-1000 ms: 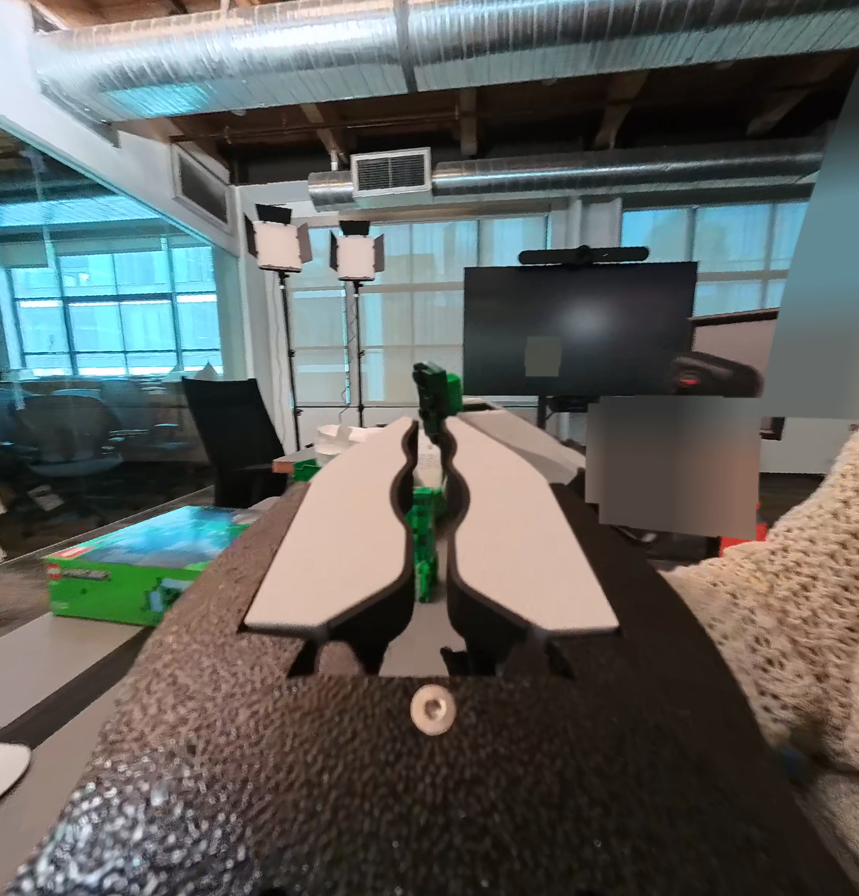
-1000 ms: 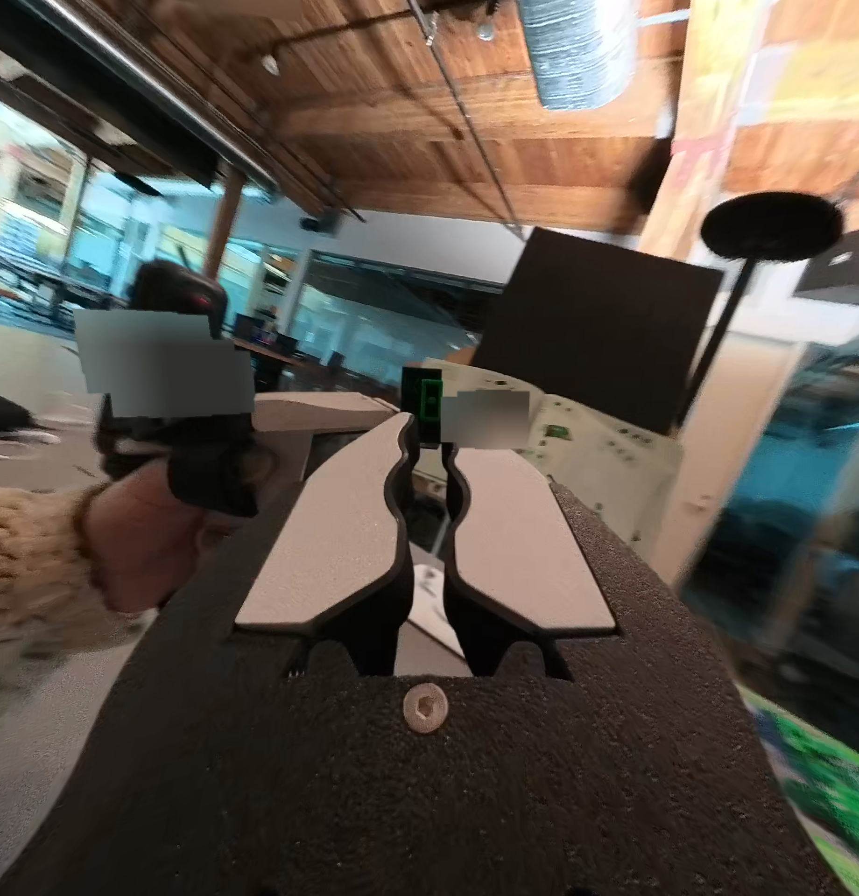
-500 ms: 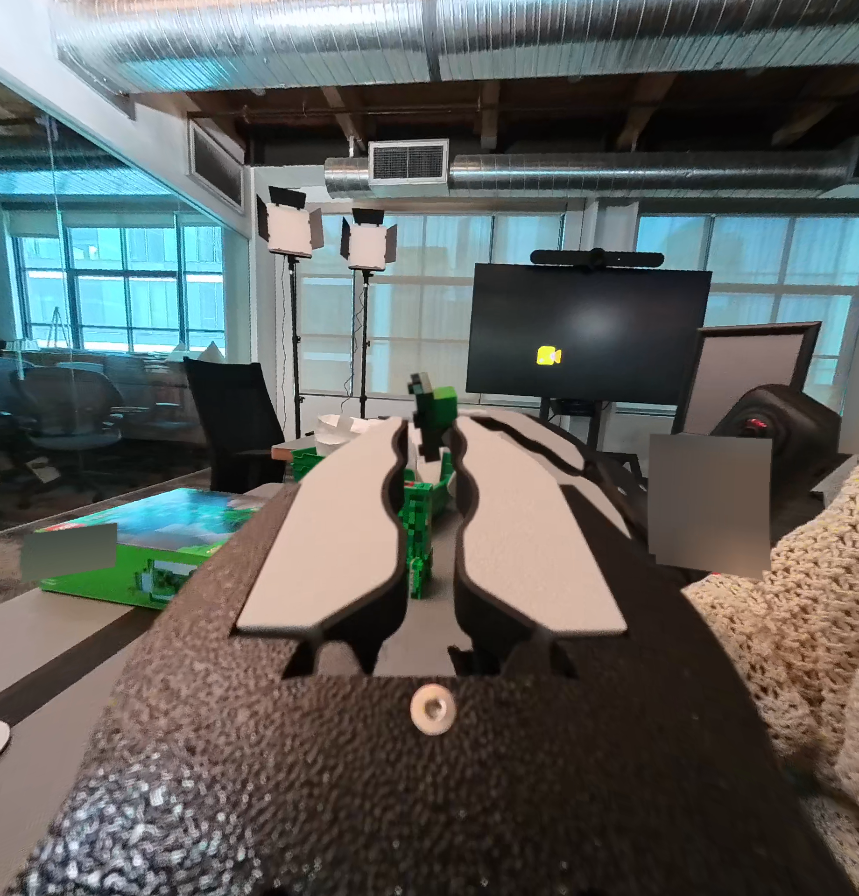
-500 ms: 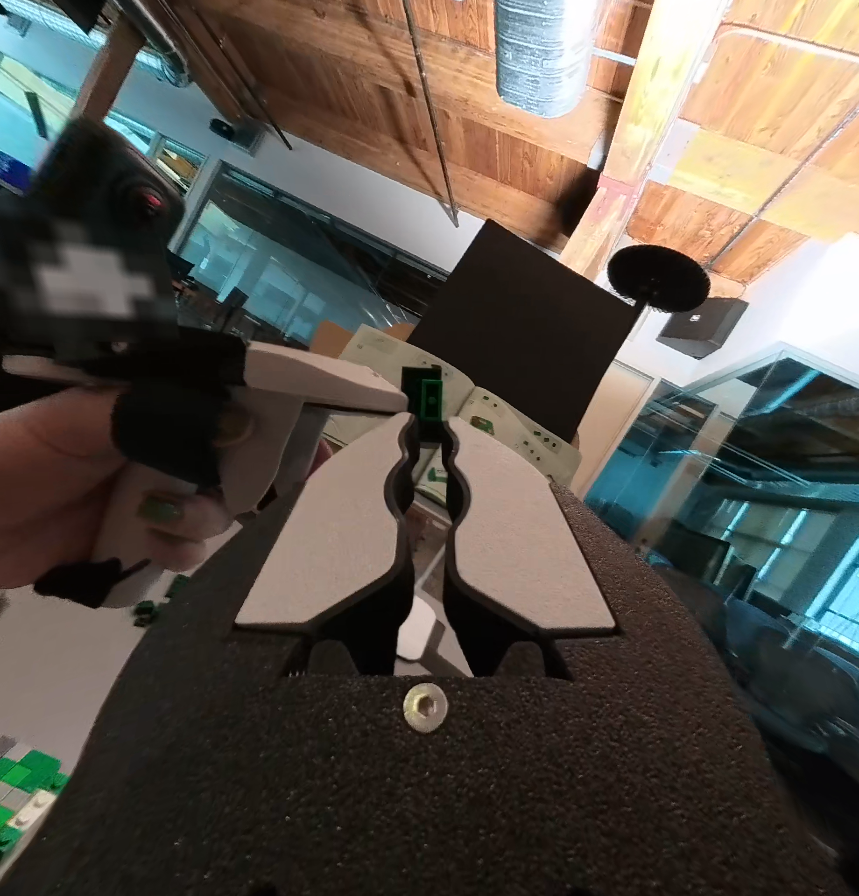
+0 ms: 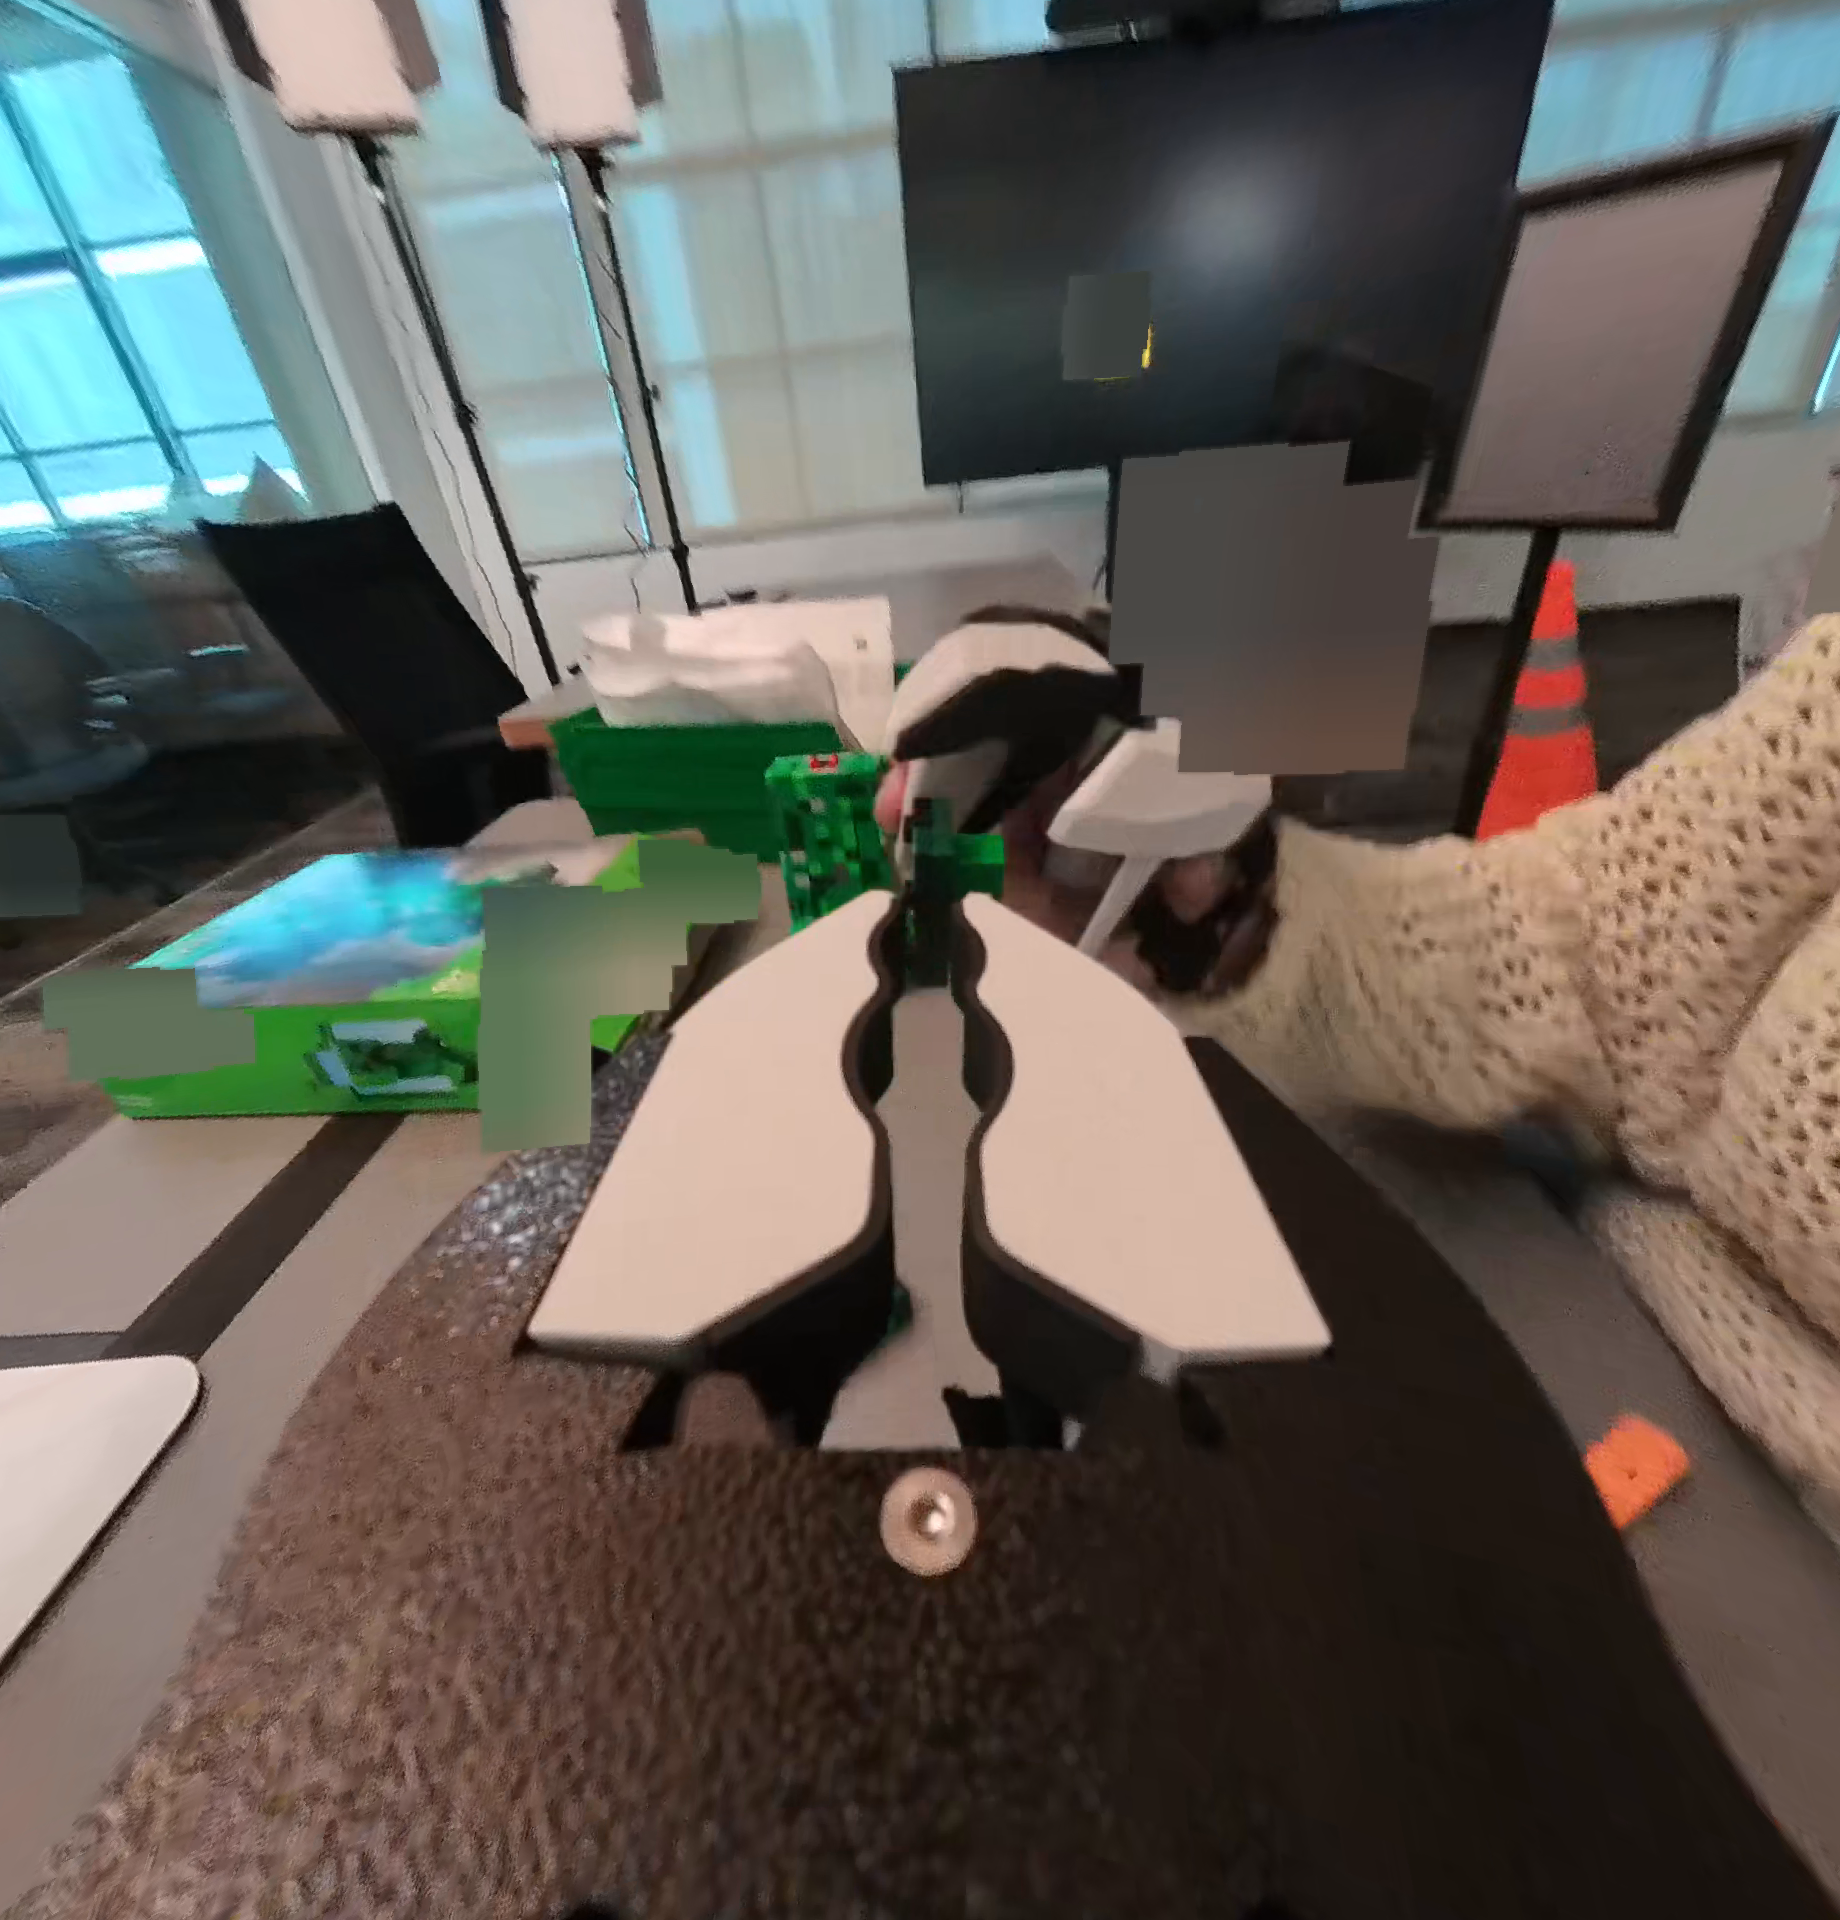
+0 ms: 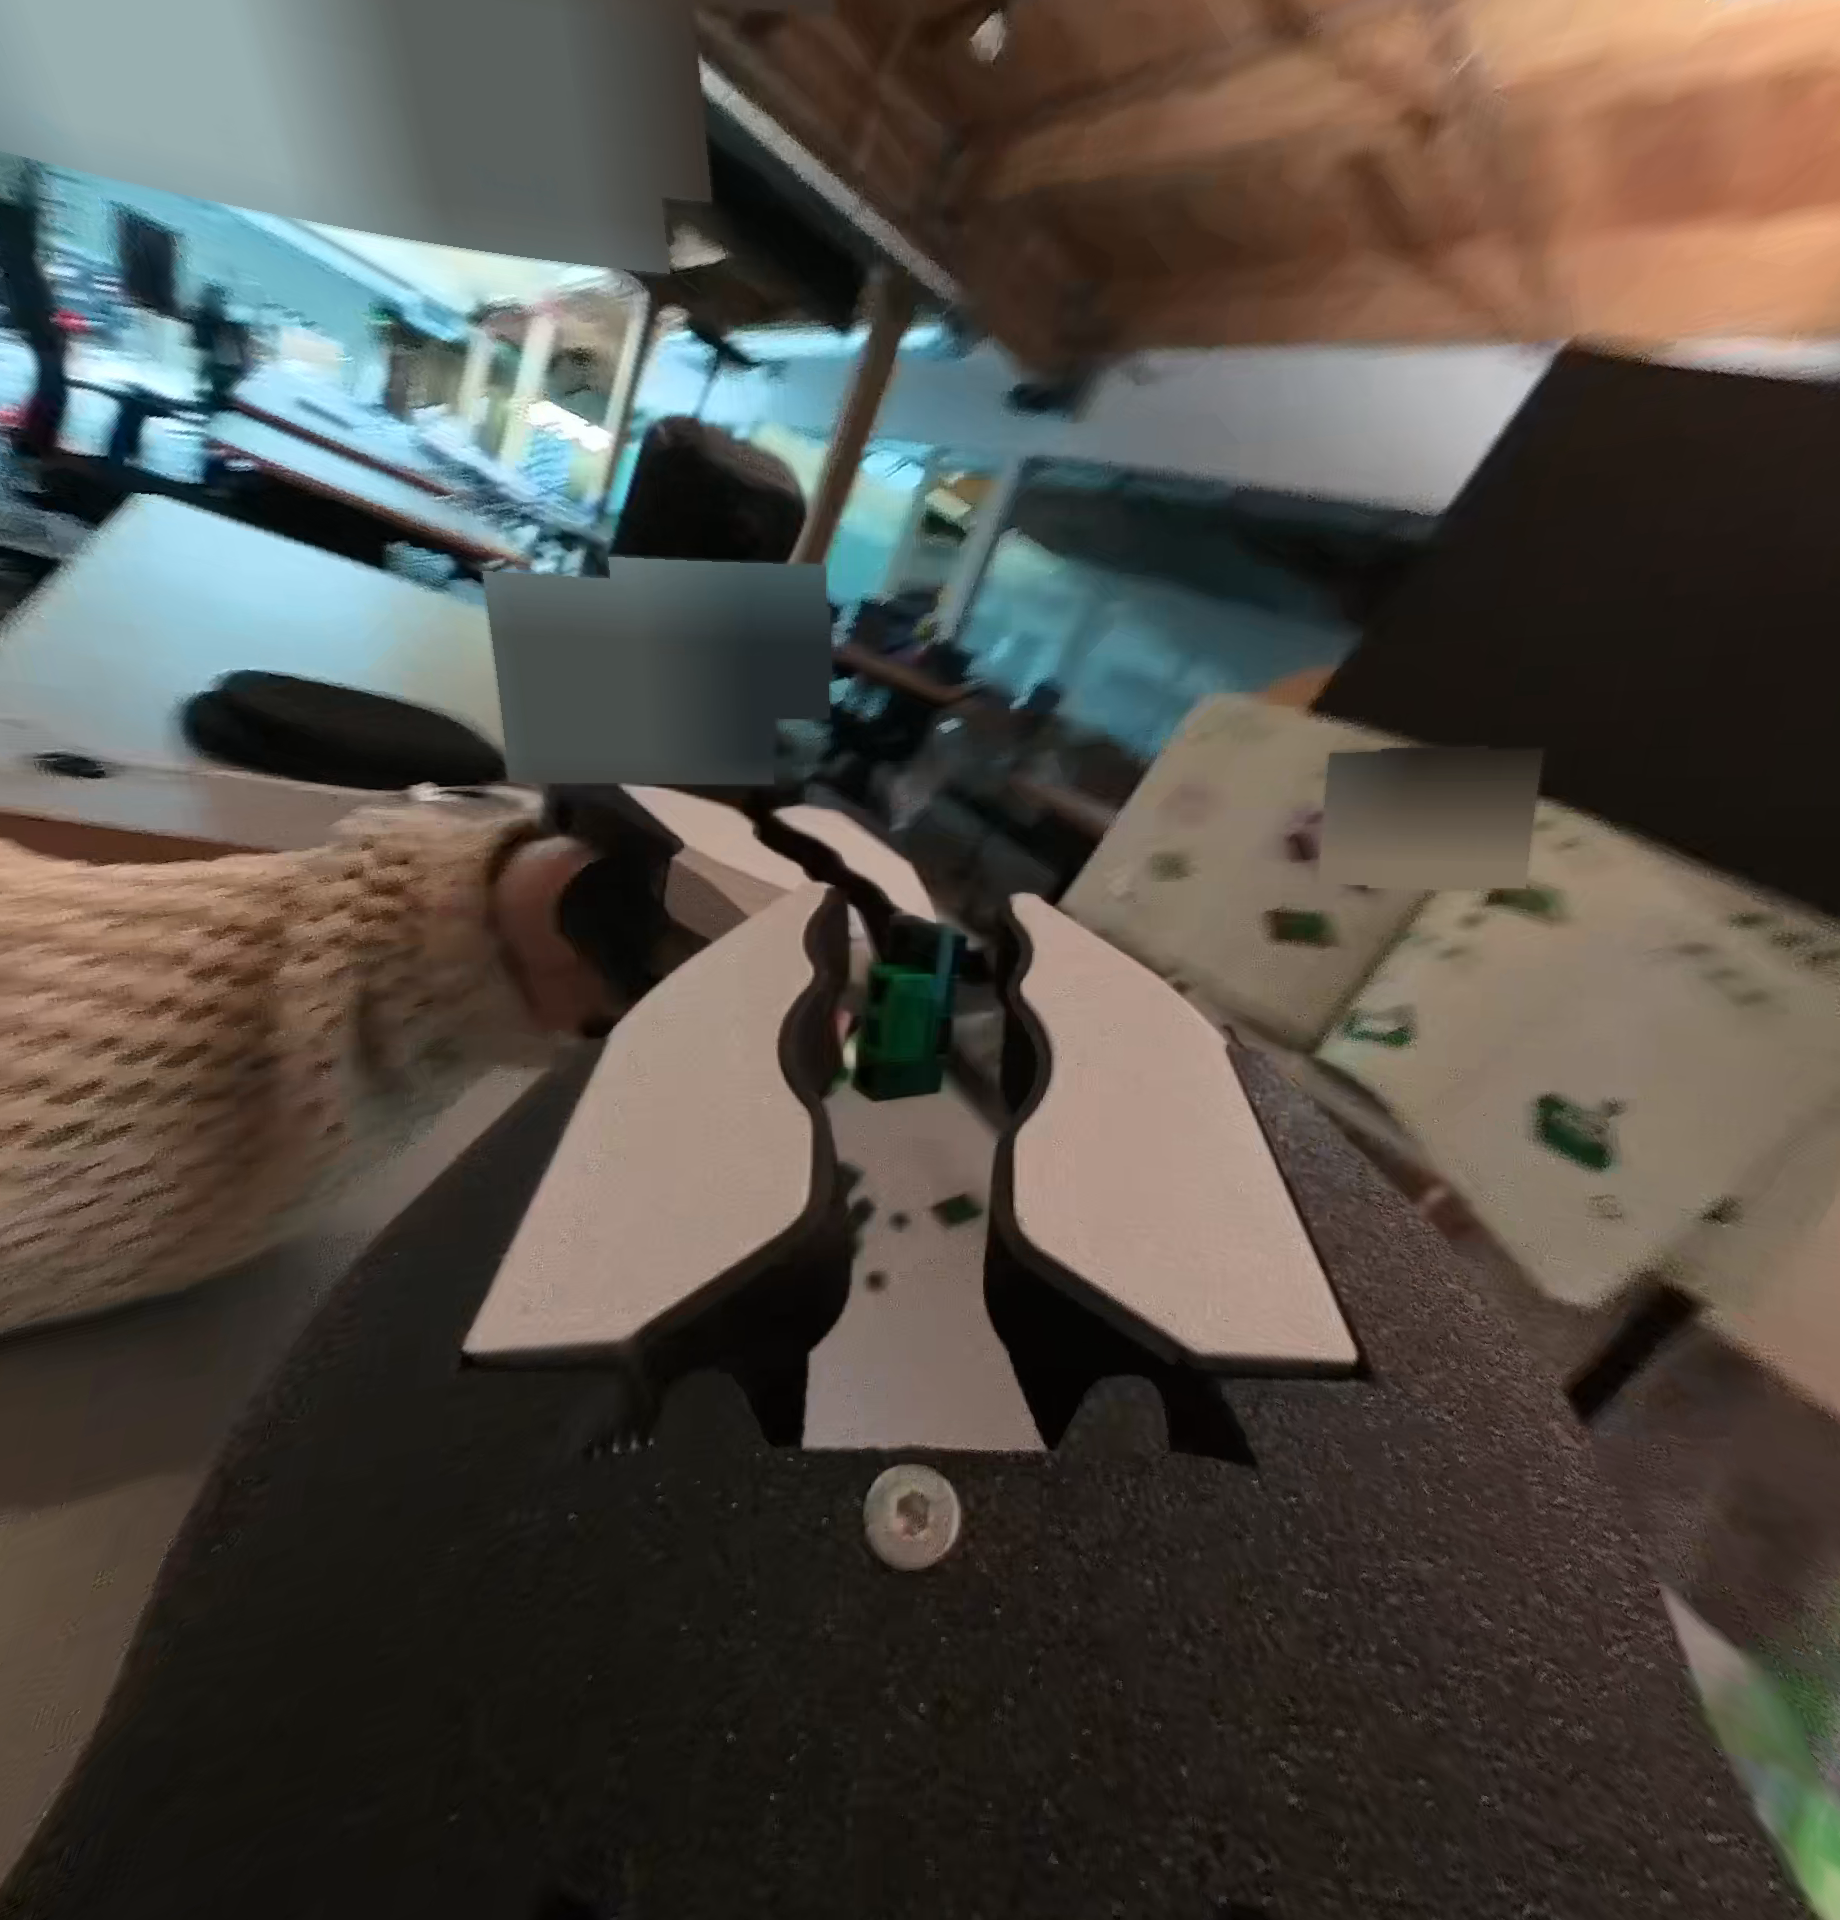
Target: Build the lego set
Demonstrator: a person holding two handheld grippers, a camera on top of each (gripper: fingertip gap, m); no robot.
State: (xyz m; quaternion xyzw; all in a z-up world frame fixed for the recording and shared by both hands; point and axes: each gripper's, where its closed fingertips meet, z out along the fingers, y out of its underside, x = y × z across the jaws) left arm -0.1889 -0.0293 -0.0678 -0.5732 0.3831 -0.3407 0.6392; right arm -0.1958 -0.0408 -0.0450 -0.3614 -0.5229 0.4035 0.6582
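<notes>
My left gripper (image 5: 929, 916) is shut on a small piece of dark green and bright green bricks (image 5: 960, 857) that sticks out past its tips. In the right wrist view the left gripper's fingers (image 6: 734, 836) reach in from the upper left and hold the same green piece (image 6: 900, 1023). My right gripper (image 6: 921, 930) is open around that piece, with a gap on each side. Its fingers (image 5: 999, 681) show just behind the piece in the left wrist view. A green blocky figure (image 5: 820, 836) stands on the table behind.
A green set box (image 5: 324, 1003) lies at the left and a green bin with white bags (image 5: 687, 753) behind it. The open instruction booklet (image 6: 1467, 1039) lies at the right. Loose green bits (image 6: 957, 1207) and an orange piece (image 5: 1633, 1470) lie on the table. A cream knitted sleeve (image 5: 1622, 935) is at the right. Both grippers' tips are close together, under 4 cm apart.
My right gripper has opened and let go of its small green brick. My left gripper eased a little and closed again on the green piece. Both views have tilted down towards the table.
</notes>
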